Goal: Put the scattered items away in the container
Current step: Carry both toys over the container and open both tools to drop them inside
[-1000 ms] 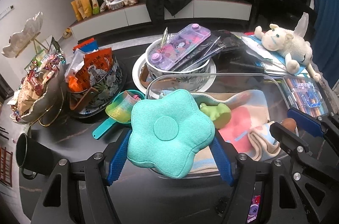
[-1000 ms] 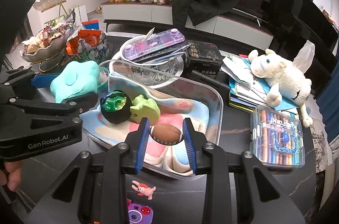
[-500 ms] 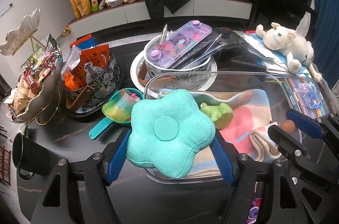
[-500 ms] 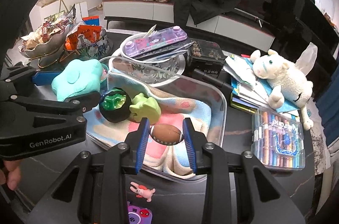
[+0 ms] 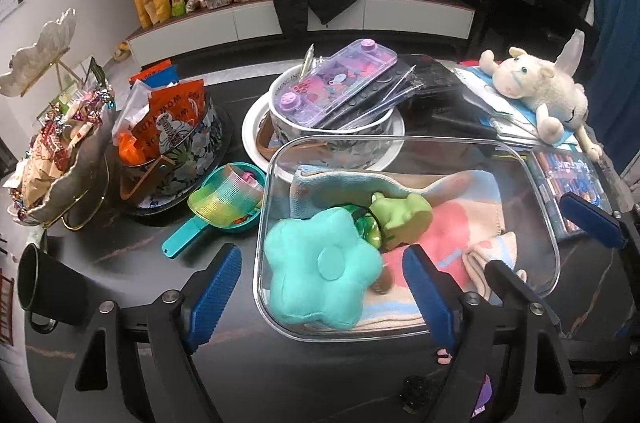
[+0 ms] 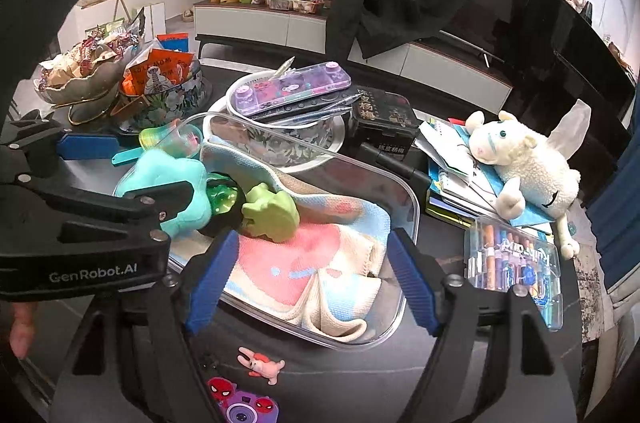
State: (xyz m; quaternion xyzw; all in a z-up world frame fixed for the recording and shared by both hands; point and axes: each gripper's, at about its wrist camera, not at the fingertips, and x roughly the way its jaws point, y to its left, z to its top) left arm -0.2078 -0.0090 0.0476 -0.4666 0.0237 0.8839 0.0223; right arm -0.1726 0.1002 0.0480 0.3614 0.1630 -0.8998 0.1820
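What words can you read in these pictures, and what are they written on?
"GenRobot.AI": on the left gripper's black arm.
"MOM": part of the print on the orange snack bag; the rest is too blurred to read.
Chinese characters, roughly "陈皮杨梅": on the black box.
Marker case: looping label, too blurred to read.
White bowl: rim lettering cut off, unreadable.
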